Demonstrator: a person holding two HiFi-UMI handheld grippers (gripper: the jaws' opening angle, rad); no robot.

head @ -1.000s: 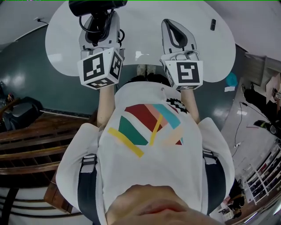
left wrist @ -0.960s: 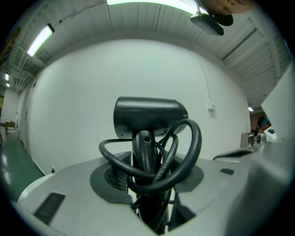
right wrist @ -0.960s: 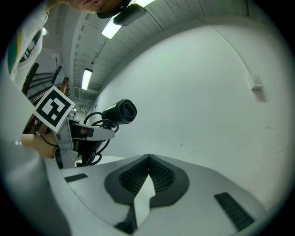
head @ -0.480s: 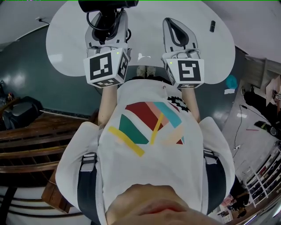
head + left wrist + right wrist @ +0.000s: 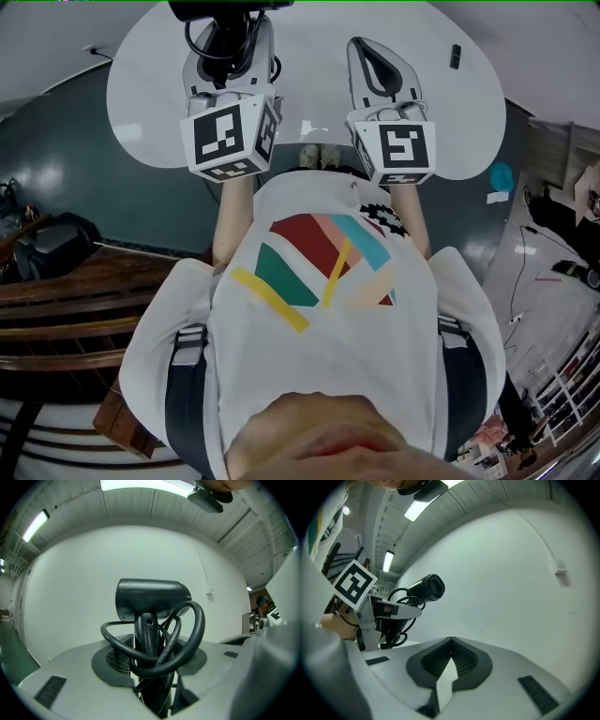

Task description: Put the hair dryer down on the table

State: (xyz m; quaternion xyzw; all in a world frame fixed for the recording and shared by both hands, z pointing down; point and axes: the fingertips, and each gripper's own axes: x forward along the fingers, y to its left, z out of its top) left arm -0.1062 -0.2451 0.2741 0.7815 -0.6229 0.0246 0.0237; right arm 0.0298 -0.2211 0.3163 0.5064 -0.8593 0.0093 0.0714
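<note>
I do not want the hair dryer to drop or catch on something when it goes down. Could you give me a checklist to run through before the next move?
1. Grip: the left gripper is closed on the handle of the hair dryer. Ok.
2. Cord: its loops wrap the handle right at the jaws and may snag on release. Not ok.
3. Landing place: the table looks bare beside the dryer. Ok.
4. Right gripper: shut, empty, off to the side. Ok.
5. Small dark object: far from the dryer. Ok.
6. Gap between dryer and table: cannot tell.
</note>
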